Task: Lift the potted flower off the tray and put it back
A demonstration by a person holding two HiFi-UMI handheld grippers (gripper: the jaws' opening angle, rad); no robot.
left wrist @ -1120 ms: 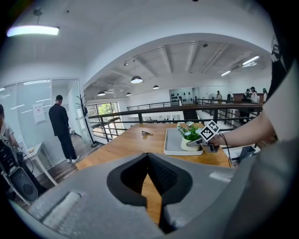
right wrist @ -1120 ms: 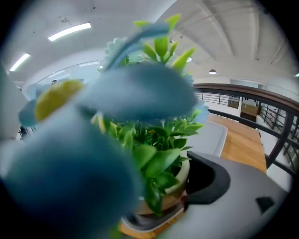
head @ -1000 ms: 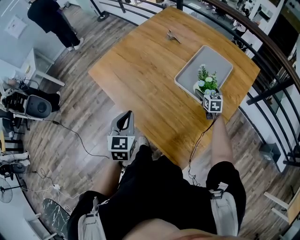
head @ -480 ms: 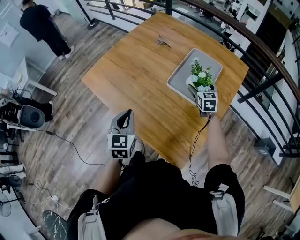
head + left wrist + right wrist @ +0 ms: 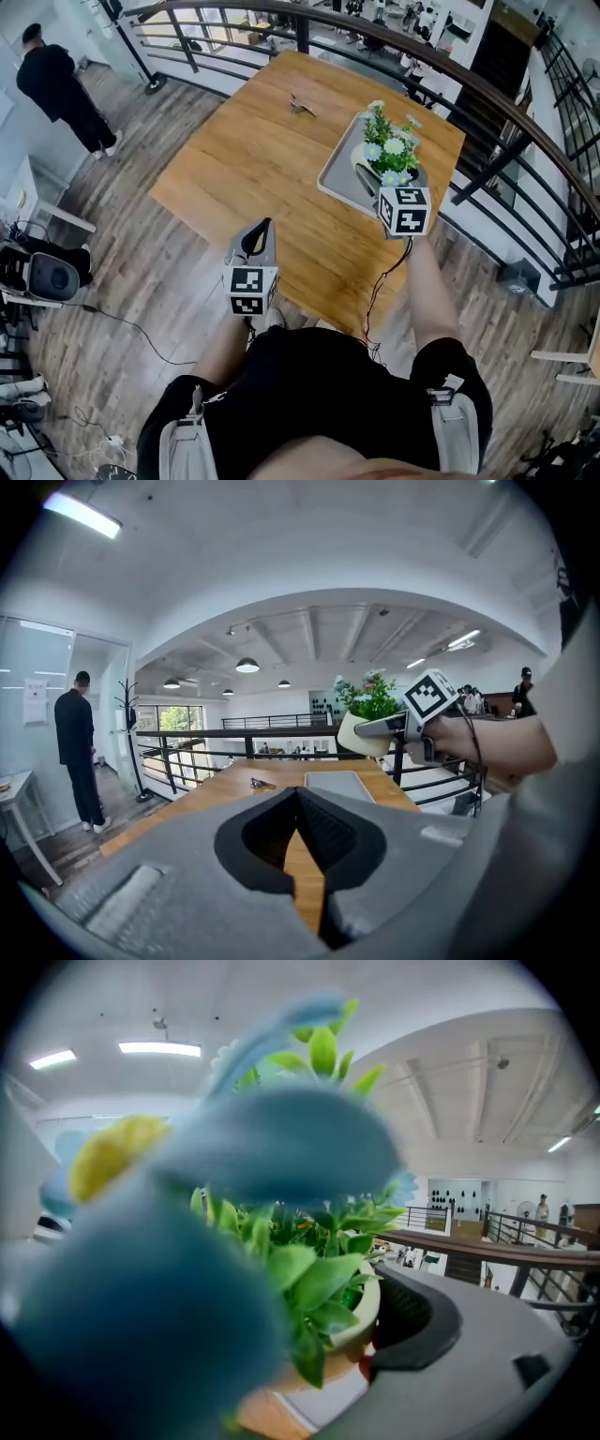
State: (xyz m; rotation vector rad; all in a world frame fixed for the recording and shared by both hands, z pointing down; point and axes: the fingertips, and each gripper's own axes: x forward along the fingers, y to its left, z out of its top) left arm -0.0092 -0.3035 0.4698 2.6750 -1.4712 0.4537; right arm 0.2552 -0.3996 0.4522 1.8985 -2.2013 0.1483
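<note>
Wooden table (image 5: 253,141) | right gripper (image 5: 382,180) fingers clamp potted flower (image 5: 386,150) above tray (image 5: 336,174) | left gripper (image 5: 262,228) fingers closed, empty

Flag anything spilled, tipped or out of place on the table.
Nothing spilled or damaged. The potted flower is off its tray, held in the right gripper. One small loose object lies on the table, too small to identify.

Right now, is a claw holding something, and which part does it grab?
The right claw grips the potted flower by its cream pot, up off the tray. The left claw holds nothing.
</note>
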